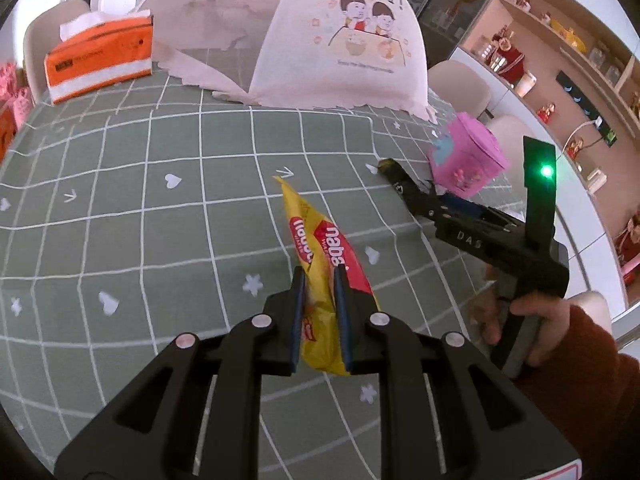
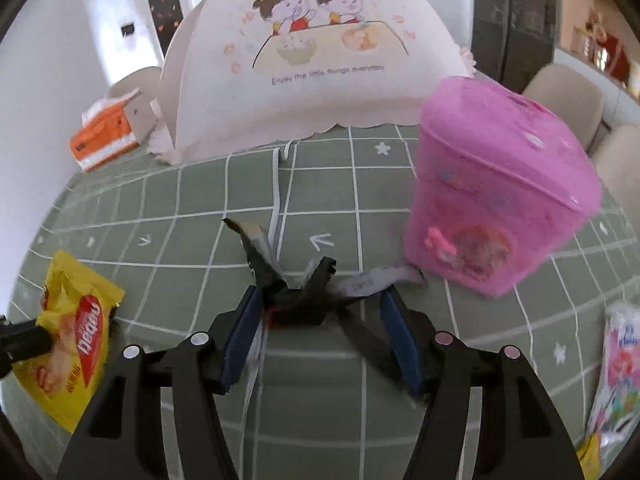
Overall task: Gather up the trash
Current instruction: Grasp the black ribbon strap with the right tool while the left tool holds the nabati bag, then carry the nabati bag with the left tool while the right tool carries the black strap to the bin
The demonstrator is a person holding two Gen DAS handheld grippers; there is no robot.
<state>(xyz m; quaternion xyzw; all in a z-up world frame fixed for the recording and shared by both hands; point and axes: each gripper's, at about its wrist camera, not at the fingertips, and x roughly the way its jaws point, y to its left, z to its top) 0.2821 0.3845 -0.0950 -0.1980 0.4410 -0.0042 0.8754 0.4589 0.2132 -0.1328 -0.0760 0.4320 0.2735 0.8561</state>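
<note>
My left gripper [image 1: 320, 276] is shut on a yellow and red snack wrapper [image 1: 316, 240] and holds it above the green checked tablecloth [image 1: 160, 200]. The wrapper also shows at the left of the right wrist view [image 2: 76, 336]. My right gripper [image 2: 320, 304] is open, its jaws on either side of a crumpled black and silver wrapper [image 2: 296, 292] lying on the cloth. A pink lidded bin [image 2: 496, 208] stands just right of that wrapper, lid closed; it also shows in the left wrist view [image 1: 468, 156], beyond the right gripper [image 1: 400, 178].
A white mesh food cover [image 2: 320, 60] stands at the back of the table. An orange tissue box [image 1: 100, 56] sits at the back left. A small colourful tissue pack [image 2: 616, 368] lies at the right edge. Chairs [image 1: 460, 84] and shelves are beyond the table.
</note>
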